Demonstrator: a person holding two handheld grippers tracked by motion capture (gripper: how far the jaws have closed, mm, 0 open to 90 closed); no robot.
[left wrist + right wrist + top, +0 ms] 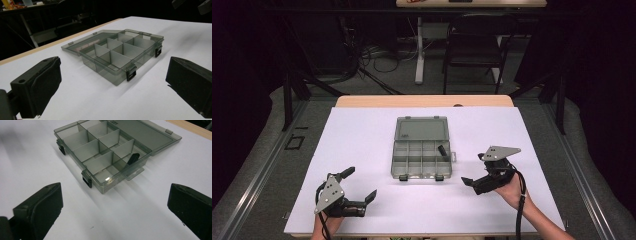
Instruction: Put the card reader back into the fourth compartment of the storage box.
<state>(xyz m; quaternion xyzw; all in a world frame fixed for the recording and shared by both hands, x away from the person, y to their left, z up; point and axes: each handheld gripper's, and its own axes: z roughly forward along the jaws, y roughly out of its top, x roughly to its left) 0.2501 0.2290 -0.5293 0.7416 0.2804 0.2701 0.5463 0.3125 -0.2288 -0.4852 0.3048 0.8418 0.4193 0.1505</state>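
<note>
1. Smoky grey plastic box lies open mid-table on the white sheet, its lid folded flat on the far side.
2. Dividers split the box into small compartments; a small black piece leans tilted in a compartment at the box's right end, seen too in the right gripper view.
3. Two black latches hang on the near wall.
4. Left gripper sits near the front edge, left of the box and apart from it, jaws spread wide and empty.
5. Right gripper rests right of the box, near but not touching, jaws likewise wide apart, holding nothing.
</note>
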